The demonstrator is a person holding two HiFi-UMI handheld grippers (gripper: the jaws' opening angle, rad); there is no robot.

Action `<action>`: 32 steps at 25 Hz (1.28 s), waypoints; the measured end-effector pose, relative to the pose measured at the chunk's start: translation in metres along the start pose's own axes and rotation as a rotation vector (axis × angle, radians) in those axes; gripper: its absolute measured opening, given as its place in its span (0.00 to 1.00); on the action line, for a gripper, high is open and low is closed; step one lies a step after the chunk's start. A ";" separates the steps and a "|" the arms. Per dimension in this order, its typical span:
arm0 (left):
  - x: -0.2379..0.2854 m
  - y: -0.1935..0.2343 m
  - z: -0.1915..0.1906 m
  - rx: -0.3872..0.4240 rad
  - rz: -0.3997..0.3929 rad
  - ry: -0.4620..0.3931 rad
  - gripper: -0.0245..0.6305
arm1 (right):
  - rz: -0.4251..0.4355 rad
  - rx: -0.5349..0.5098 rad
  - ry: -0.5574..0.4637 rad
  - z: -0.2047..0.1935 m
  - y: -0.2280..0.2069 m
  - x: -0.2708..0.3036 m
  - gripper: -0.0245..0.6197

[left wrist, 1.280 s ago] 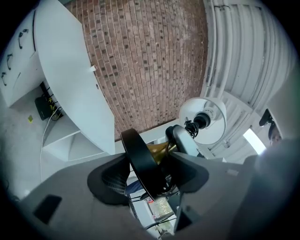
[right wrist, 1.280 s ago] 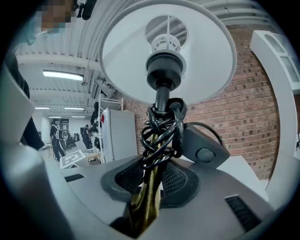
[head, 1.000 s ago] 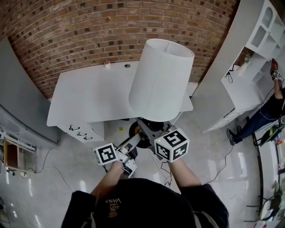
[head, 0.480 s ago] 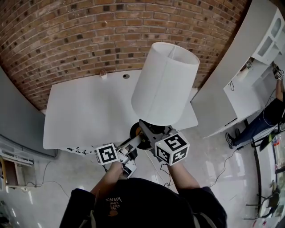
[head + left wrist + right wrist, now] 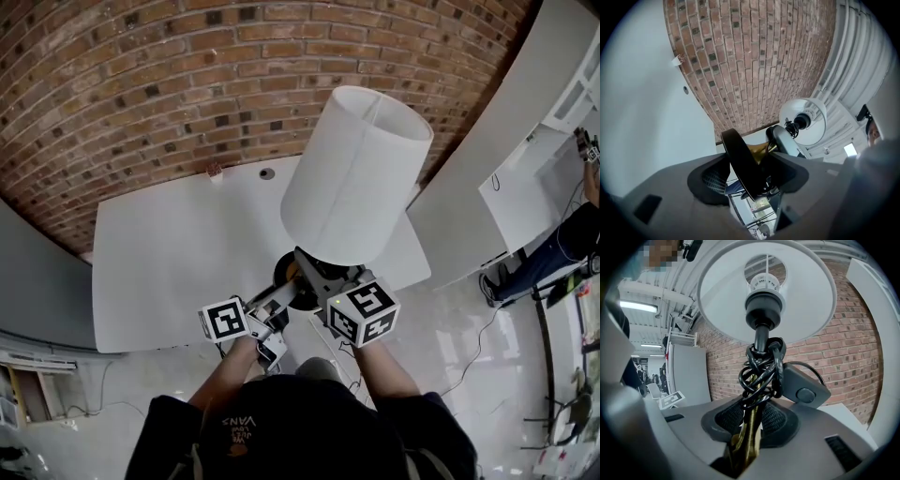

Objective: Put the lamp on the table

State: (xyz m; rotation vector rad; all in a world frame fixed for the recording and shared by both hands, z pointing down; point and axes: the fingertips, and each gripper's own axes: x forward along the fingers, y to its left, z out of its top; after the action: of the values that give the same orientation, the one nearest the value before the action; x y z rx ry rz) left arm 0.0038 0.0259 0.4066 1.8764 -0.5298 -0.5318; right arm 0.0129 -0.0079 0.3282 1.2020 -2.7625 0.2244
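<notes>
The lamp has a tall white shade [image 5: 356, 178], a brass stem [image 5: 749, 437] wound with black cord [image 5: 761, 369], and a round black base [image 5: 743, 164]. I carry it tilted in the air over the near edge of the white table [image 5: 187, 253]. My right gripper [image 5: 750, 420] is shut on the brass stem just below the cord bundle. At the lamp's foot, my left gripper [image 5: 747, 171] is shut on the rim of the black base. From above, both grippers [image 5: 281, 305] sit under the shade, near the table's front edge.
A brick wall [image 5: 187, 84] runs behind the table. A white cabinet [image 5: 506, 159] stands to the right, with a person [image 5: 562, 244] beyond it. A small object [image 5: 215, 171] and a round hole [image 5: 267, 173] lie at the table's far edge. Glossy floor [image 5: 469, 337] lies below.
The lamp and both grippers have come forward toward the table; the table now fills more of the head view and its front edge lies closer under the base. Both grips are unchanged.
</notes>
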 end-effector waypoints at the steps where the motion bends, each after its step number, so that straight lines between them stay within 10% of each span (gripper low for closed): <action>1: 0.003 0.003 0.004 -0.011 -0.004 -0.004 0.42 | 0.000 0.000 0.003 -0.001 -0.004 0.005 0.19; 32: 0.162 0.139 0.148 0.068 0.065 -0.235 0.45 | 0.185 -0.077 0.080 -0.014 -0.190 0.181 0.18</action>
State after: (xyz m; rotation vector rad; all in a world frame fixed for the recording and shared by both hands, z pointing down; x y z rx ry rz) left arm 0.0313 -0.2255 0.4686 1.8650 -0.7690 -0.7032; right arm 0.0303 -0.2629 0.3893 0.9003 -2.7839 0.1770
